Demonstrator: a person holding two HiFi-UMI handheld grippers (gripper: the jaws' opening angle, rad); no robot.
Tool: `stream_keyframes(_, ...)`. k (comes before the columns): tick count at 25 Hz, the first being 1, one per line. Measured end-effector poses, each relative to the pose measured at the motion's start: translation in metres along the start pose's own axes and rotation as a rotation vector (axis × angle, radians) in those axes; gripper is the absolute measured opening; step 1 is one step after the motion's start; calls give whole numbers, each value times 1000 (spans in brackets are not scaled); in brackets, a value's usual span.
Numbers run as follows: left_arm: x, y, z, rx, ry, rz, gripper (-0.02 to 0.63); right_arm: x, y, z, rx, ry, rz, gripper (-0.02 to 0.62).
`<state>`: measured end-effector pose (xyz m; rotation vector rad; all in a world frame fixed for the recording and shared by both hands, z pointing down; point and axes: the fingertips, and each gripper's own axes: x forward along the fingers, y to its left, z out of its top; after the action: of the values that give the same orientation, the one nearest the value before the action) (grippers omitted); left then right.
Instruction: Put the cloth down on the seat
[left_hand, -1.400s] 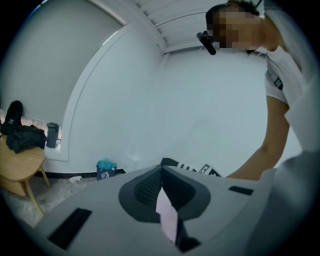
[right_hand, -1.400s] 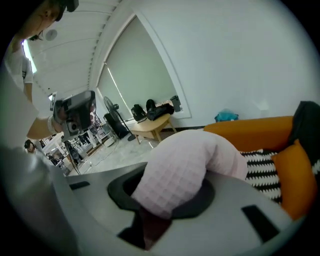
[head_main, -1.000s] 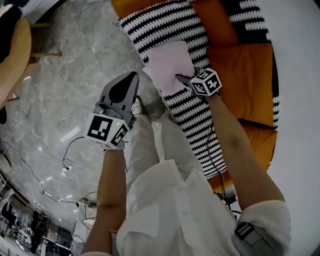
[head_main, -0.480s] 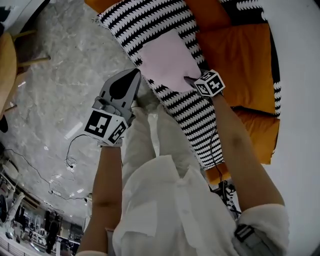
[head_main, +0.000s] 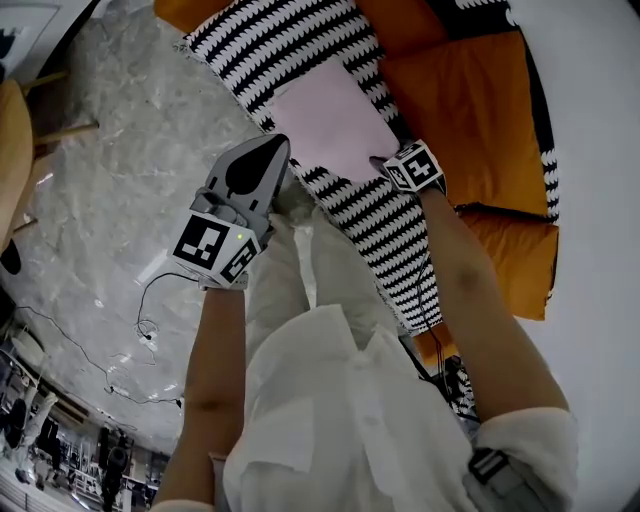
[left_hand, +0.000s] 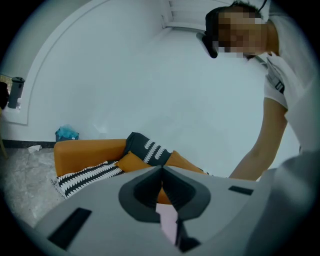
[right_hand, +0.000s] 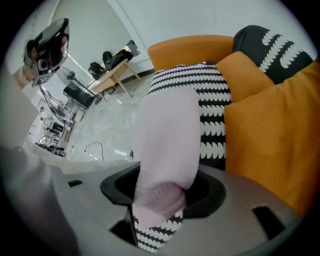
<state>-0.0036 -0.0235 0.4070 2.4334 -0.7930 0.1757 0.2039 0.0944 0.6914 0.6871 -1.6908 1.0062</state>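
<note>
A pale pink cloth (head_main: 330, 125) lies spread on the black-and-white striped cover (head_main: 290, 40) of the orange seat. My right gripper (head_main: 380, 162) sits at the cloth's near right edge. In the right gripper view the cloth (right_hand: 167, 135) runs away over the striped cover (right_hand: 210, 85), with its bunched end still between the jaws of the right gripper (right_hand: 161, 197). Those jaws are opening and stand wide. My left gripper (head_main: 268, 150) hovers left of the seat's front edge, shut and empty. Its tips (left_hand: 161, 172) meet in the left gripper view.
Orange cushions (head_main: 470, 110) and a dark patterned pillow (left_hand: 147, 147) sit at the back of the seat against a white wall. Grey marble floor (head_main: 120, 130) lies to the left, with a thin cable (head_main: 150, 320) on it. The person's legs stand against the seat's front.
The cloth has settled flatter on the striped cover, and the right gripper stays at its near edge. The left gripper has barely shifted.
</note>
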Motion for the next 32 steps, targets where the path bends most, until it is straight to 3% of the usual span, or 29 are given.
stream_keyframes(6,-11,-13,4,14,-13,-14,15,-24,-18,-42,36,86,-115,288)
stream_keyframes(10,-18,-24,13,27,-22,-22,15,-60,-24,-44,61,4,-160,293)
stream_keyframes(15,-29,-35,22,39,-23,-18,16,-111,-15,-19,147,-238,-204,307)
stream_keyframes(23,-54,-51,86,83,-87,-24,17,-257,50,91,185,-749,-192,298)
stream_keyframes(28,-74,-78,117,146,-124,-38,17,-355,92,122,108,-989,-227,161)
stream_keyframes(32,-89,-87,143,173,-164,-40,16,-420,120,143,59,-1153,-240,110)
